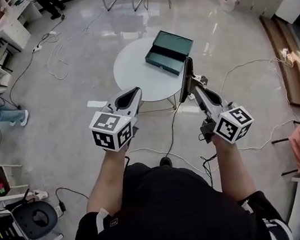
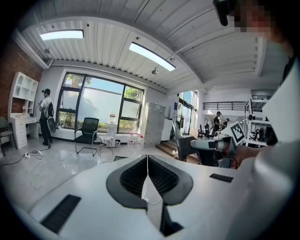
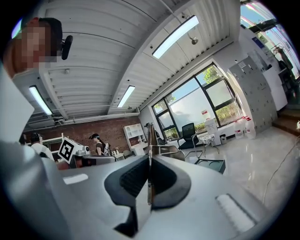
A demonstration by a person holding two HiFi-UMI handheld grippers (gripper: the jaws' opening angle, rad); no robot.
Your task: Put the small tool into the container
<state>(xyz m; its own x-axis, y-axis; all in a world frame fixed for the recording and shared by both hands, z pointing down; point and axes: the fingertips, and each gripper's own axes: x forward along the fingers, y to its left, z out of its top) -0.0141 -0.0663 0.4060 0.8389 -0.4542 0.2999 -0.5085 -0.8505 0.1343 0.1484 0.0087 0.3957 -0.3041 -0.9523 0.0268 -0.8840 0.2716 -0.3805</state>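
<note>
So the person is standing by a round white table (image 1: 133, 71) with a gripper in each hand. The right gripper (image 1: 195, 84) is clamped on the small tool (image 1: 188, 77), a thin dark flat strip that sticks up past the jaws, held in the air around the table's right edge. It's not in the container (image 1: 170, 52) yet. That's a green box sitting open at the table's far right edge. The left gripper (image 1: 129, 95) has its jaws pressed together with nothing between them, and it's hovering over the table's near edge. Loose cables (image 1: 59, 52) are all over the floor.
</note>
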